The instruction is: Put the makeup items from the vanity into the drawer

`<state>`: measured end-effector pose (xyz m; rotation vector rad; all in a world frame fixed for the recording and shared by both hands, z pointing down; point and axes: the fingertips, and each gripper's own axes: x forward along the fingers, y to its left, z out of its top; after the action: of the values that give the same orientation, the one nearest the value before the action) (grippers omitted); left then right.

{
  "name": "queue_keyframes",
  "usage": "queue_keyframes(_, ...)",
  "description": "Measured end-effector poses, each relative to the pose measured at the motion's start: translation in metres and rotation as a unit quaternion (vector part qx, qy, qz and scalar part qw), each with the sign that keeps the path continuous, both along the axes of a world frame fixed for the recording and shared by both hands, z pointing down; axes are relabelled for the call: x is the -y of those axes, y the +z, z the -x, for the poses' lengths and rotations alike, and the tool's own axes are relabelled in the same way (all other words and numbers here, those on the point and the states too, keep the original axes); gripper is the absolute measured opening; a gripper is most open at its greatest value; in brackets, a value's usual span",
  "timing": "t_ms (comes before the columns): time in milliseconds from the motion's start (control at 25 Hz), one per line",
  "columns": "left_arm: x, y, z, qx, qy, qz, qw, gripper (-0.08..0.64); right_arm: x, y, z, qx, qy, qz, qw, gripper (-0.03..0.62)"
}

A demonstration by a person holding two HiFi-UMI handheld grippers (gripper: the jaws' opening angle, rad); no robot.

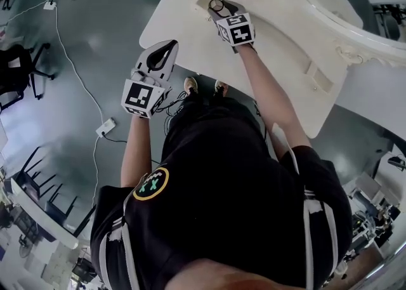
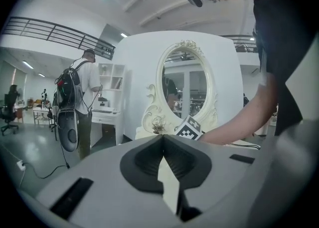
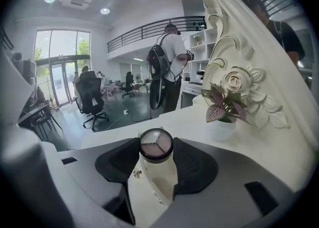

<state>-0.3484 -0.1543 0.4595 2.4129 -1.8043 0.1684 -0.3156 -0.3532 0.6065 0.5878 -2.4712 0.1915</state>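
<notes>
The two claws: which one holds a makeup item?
The right claw, above the vanity: a round compact is clamped between its jaws. The left claw is shut with nothing in it.

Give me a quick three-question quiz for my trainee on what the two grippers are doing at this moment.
1. True or false: the left gripper has its jaws together with nothing between them.
2. What does the right gripper grip? A) a lipstick tube B) the round dark-rimmed compact with three pinkish sections C) a brush
3. What stands on the white vanity top beside the carved cream mirror frame?
Key: 1 true; 2 B; 3 the small pink-leaved plant in a white pot.
</notes>
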Motion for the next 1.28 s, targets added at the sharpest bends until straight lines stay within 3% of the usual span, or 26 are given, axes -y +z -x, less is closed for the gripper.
queue_keyframes(240, 0.004, -0.003, 0.001, -0.001, -0.010, 0.000, 0.9999, 0.020, 0.001, 0.009, 0.010, -0.022, -0.017, -0.024, 0.999, 0.237)
queue_keyframes(360, 0.006, -0.003, 0.001, -0.001, -0.012, 0.002, 0.9999, 0.020, -0.002, 0.013, 0.010, -0.030, -0.025, -0.027, 0.999, 0.299)
queue_keyframes(480, 0.009, -0.003, -0.002, -0.001, -0.010, 0.002, 0.9999, 0.019, -0.002, 0.016, 0.001, -0.032, -0.023, -0.025, 0.999, 0.318)
queue_keyframes(680, 0.018, -0.003, -0.008, 0.003, -0.002, 0.001, 1.0000, 0.020, -0.001, -0.006, -0.011, -0.015, -0.017, -0.041, 0.999, 0.318)
queue_keyframes(840, 0.028, -0.009, -0.013, 0.011, 0.005, -0.008, 0.9999, 0.019, -0.004, -0.043, -0.015, 0.026, -0.023, -0.067, 0.997, 0.305)
queue_keyframes(920, 0.033, -0.014, -0.016, 0.016, 0.009, -0.014, 0.9997, 0.020, -0.014, -0.069, -0.017, 0.052, -0.036, -0.082, 0.995, 0.265)
queue_keyframes(1160, 0.043, -0.030, -0.019, 0.030, 0.018, -0.031, 0.9989, 0.020, -0.054, -0.147, -0.035, 0.123, -0.071, -0.141, 0.980, 0.046)
queue_keyframes(1280, 0.045, -0.035, -0.023, 0.034, 0.024, -0.036, 0.9985, 0.019, -0.072, -0.171, -0.046, 0.142, -0.081, -0.155, 0.974, 0.021)
